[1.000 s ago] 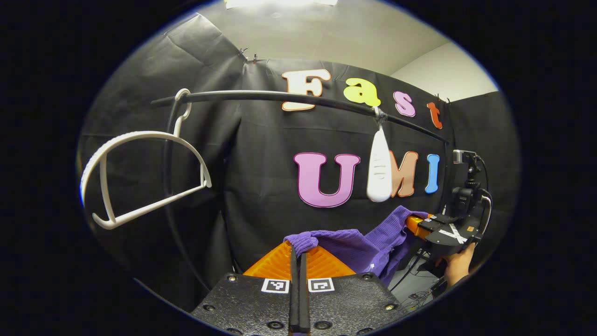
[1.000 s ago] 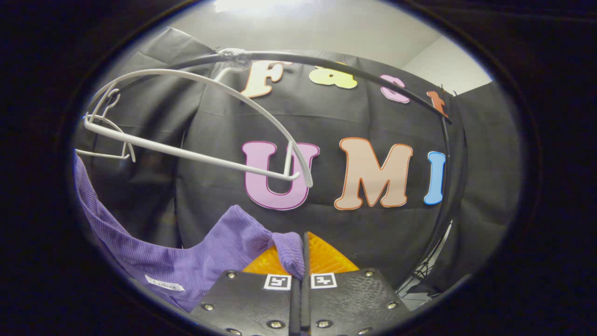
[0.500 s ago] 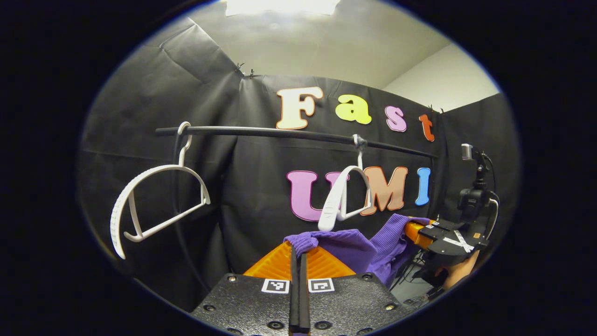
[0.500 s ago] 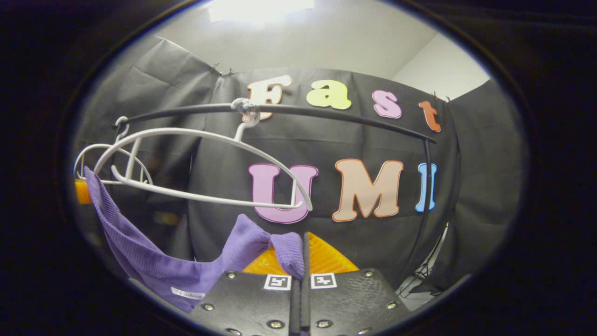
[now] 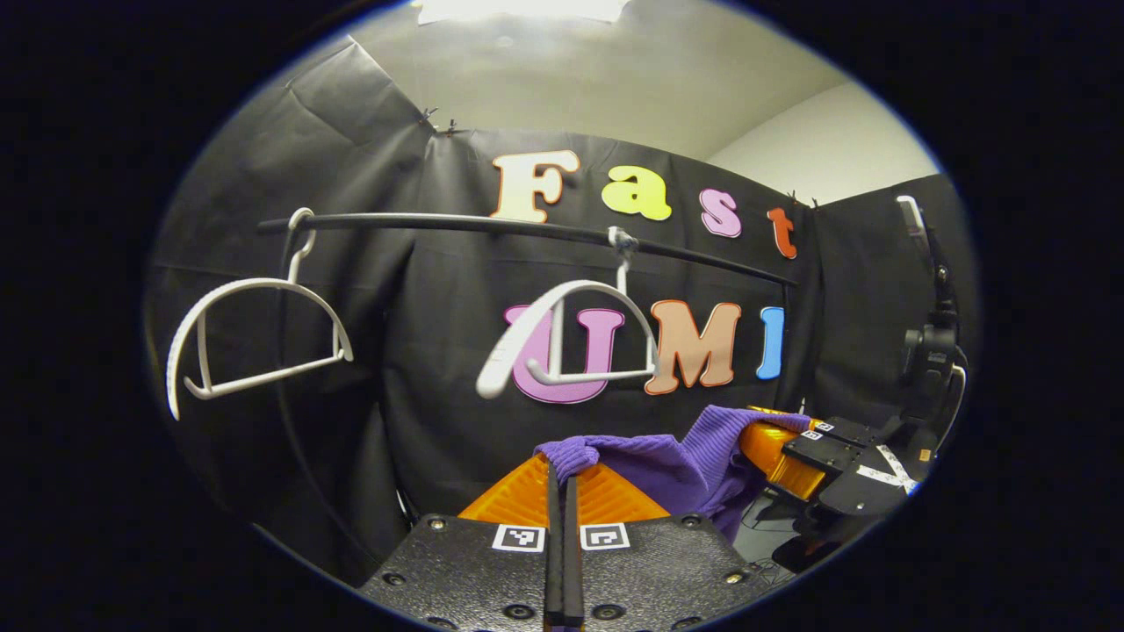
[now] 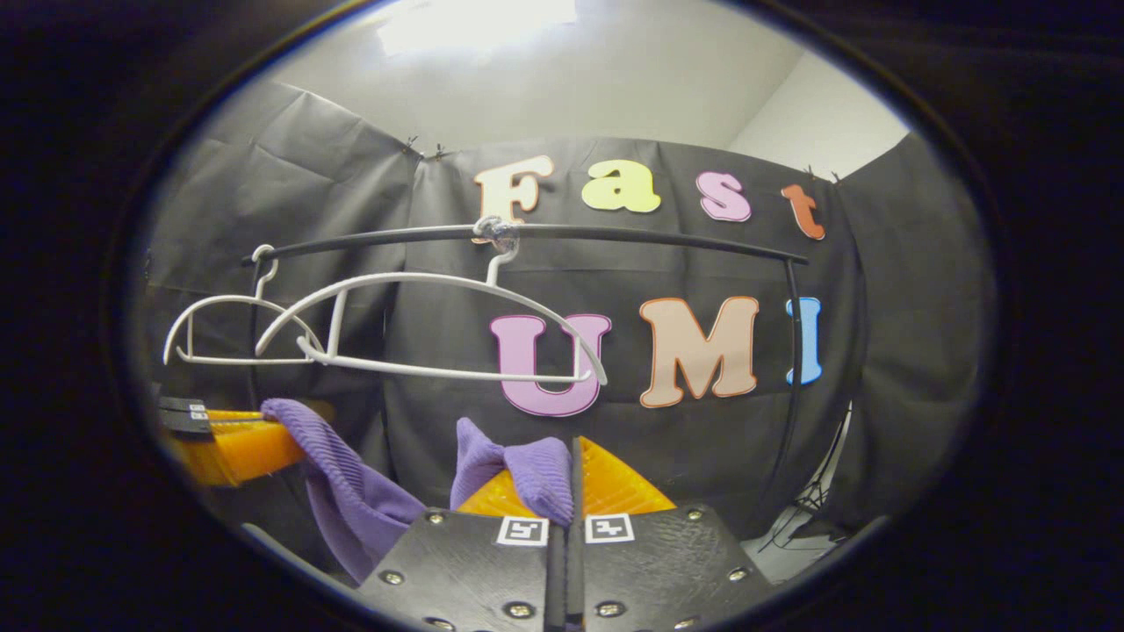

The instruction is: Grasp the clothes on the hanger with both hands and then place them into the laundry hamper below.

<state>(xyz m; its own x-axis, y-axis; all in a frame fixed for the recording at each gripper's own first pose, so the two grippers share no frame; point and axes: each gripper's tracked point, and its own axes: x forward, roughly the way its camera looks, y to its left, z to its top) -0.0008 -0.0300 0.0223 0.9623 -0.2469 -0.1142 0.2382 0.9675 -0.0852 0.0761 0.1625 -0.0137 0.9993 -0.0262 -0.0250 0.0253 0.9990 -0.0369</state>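
Observation:
A purple knitted garment [image 5: 667,461] hangs slack between my two grippers, off its hanger. My left gripper [image 5: 562,478] is shut on one edge of the cloth. At the right in the left gripper view, my right gripper [image 5: 764,439] holds the other end. In the right gripper view, my right gripper [image 6: 569,478] is shut on the purple garment [image 6: 536,470], which sags down to the left gripper [image 6: 263,430] at the left edge. A bare white hanger [image 5: 571,338] hangs from the black rail [image 5: 492,226]; in the right gripper view the same white hanger [image 6: 439,325] tilts slightly.
A second bare white hanger [image 5: 250,338] hangs at the rail's left end, also the farther hanger [image 6: 228,329] in the right gripper view. A camera on a stand [image 5: 935,342] rises at the right. Rail post [image 6: 795,369] stands at the right with cables at its foot.
Both grippers have drawn back and down from the rail with the garment in them. The hangers look smaller and the emptied one has swung round. The two grippers have come closer together.

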